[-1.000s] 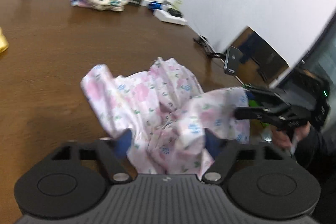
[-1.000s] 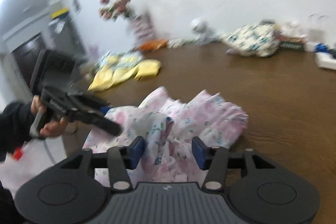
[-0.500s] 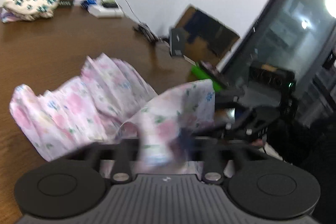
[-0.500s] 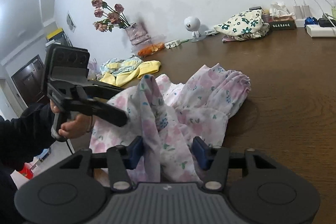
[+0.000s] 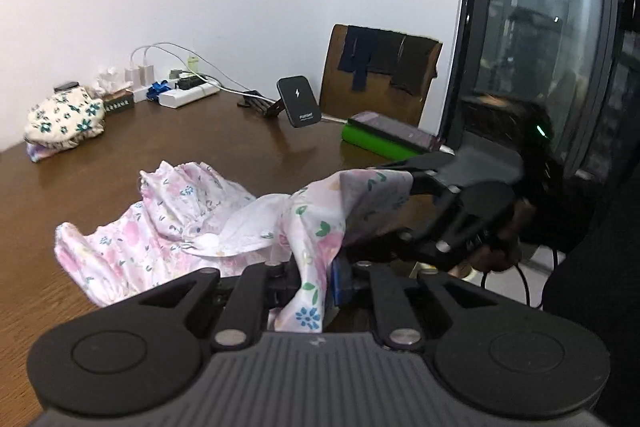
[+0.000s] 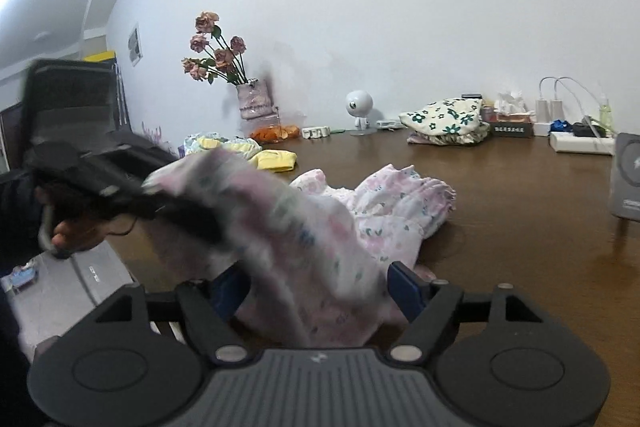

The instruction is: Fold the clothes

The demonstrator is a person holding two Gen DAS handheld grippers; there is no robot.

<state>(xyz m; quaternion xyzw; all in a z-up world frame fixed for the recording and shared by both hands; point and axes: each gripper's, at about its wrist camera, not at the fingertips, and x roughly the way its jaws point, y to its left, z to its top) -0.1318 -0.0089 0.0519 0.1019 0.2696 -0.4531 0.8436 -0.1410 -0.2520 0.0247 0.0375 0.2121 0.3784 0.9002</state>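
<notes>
Lifted higher: floral garment [image 5: 200, 227] | left tongs [image 5: 316, 279] clenched on it | right tongs [image 6: 316, 287] spread, cloth between

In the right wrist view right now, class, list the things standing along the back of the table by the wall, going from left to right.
Vase of roses → orange snack bag → round white camera → folded floral cloth → tissue box → white power strip.
</notes>
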